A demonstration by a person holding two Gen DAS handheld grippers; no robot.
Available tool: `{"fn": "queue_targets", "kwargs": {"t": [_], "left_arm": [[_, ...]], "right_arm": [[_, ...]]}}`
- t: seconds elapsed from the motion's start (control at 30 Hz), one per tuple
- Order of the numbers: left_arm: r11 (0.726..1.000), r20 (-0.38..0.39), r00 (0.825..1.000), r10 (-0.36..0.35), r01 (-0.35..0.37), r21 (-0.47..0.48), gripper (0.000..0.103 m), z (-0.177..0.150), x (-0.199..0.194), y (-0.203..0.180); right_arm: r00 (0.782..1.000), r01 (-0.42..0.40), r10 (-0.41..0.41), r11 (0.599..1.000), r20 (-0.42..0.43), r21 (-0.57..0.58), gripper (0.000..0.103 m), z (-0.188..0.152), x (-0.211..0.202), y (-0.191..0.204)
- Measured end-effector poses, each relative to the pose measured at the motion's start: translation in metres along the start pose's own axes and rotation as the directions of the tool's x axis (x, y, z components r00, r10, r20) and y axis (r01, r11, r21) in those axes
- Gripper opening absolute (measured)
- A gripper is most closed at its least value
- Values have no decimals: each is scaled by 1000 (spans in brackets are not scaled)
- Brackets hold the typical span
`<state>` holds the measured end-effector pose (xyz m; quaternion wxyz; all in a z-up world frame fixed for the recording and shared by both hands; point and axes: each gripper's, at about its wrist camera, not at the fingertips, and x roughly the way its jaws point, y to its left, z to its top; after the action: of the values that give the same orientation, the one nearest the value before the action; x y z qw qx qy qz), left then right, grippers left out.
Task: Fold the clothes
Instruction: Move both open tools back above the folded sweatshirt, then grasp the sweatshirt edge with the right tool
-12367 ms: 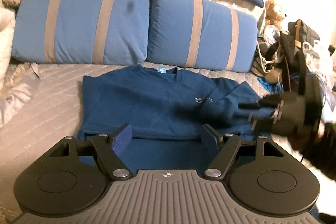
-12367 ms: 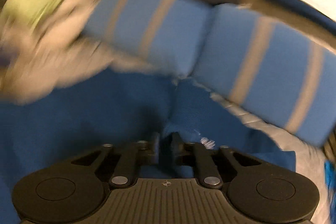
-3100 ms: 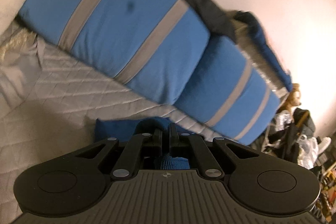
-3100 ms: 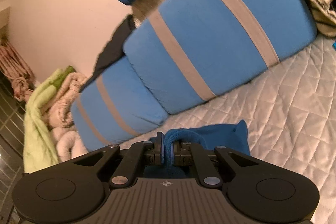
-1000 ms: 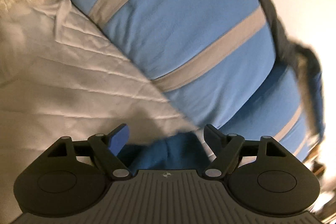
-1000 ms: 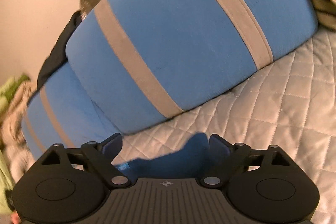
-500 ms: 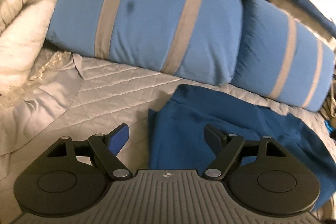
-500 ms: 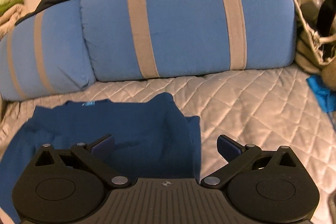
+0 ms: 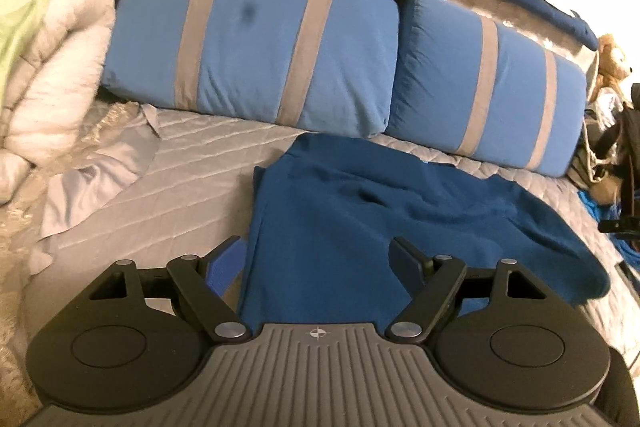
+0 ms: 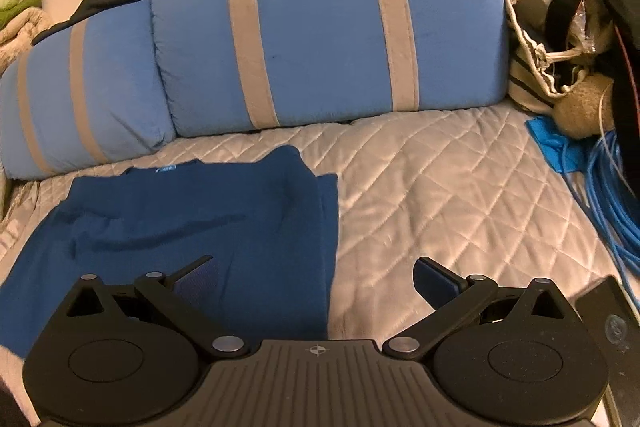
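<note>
Item: blue shirt (image 9: 360, 227), lying on the quilted bed (image 10: 440, 195) before the striped pillows (image 9: 256, 43). Your left tool (image 9: 320, 259) and right tool (image 10: 316, 275): both spread wide, holding nothing. Status: one fold laid, rumpled; smoothing and further folds remain.

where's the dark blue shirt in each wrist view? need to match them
Left wrist: dark blue shirt center to right, beyond the open left claw.
Right wrist: shirt lower left, under the open right claw.
Shared landmark: blue striped pillows behind it.
</note>
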<state>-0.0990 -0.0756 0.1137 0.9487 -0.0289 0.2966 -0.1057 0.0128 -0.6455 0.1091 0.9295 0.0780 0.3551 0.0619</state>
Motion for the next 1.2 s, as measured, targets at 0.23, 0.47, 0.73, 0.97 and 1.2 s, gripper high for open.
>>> {"fn": "queue_targets", "kwargs": {"t": [0.23,0.47,0.73,0.97,1.2], "left_arm": [[1000,20,1000,19,-20,6,79,-24,-18,-16],[999,-33,999,24,-23,22,79,-49,-10,-27],[998,-10,1000,20,-20,63,79,-70,-5,-34],[999,-48,999,-1,2,35,79,-70,3,-31],[998,-68,998,11,-6,63,79,-71,4,-35]], "right_arm": [[999,-6,7,1000,-37,26,103,-17,-13,-3],[994,-23,34,994,-100,103,103,-33,-12,-14],[978,-96,144,951,-149,294,103,-51,-5,-43],[934,-206,330,811,-139,547,95,-71,15,-62],[906,-276,424,623,-19,731,79,-89,39,-73]]}}
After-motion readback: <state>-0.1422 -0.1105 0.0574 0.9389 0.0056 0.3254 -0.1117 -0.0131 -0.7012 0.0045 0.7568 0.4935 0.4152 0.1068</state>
